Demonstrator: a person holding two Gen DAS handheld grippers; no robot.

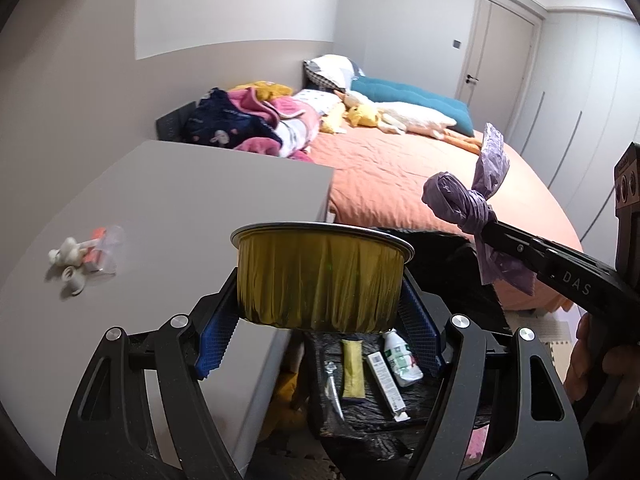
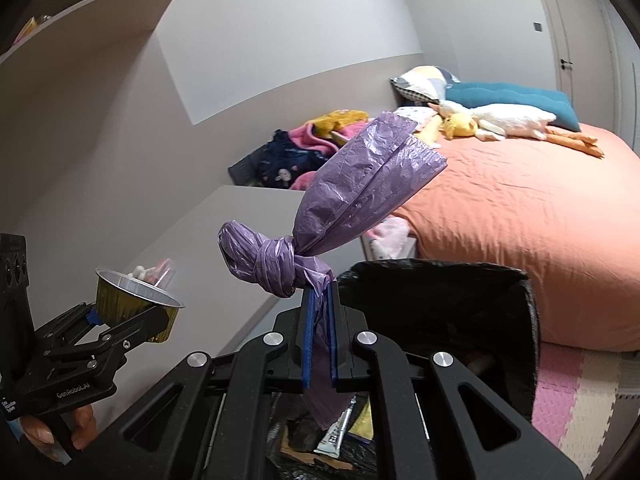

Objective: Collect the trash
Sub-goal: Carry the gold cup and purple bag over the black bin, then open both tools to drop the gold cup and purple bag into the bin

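Note:
My left gripper (image 1: 320, 292) is shut on a gold foil cup (image 1: 320, 276), held upright above the black-lined trash bin (image 1: 360, 404). It also shows in the right wrist view (image 2: 132, 300). My right gripper (image 2: 319, 304) is shut on a knotted purple plastic bag (image 2: 352, 184), held over the bin (image 2: 460, 280); the bag shows at the right in the left wrist view (image 1: 472, 200). In the bin lie a tube (image 1: 386, 380), a yellow packet (image 1: 353, 368) and a small white bottle (image 1: 402, 360).
A grey cabinet top (image 1: 180, 208) stands at the left with small white and orange scraps (image 1: 82, 260) on it. An orange bed (image 1: 400, 168) with clothes, pillows and plush toys lies behind. Pink foam mats (image 2: 572, 392) cover the floor.

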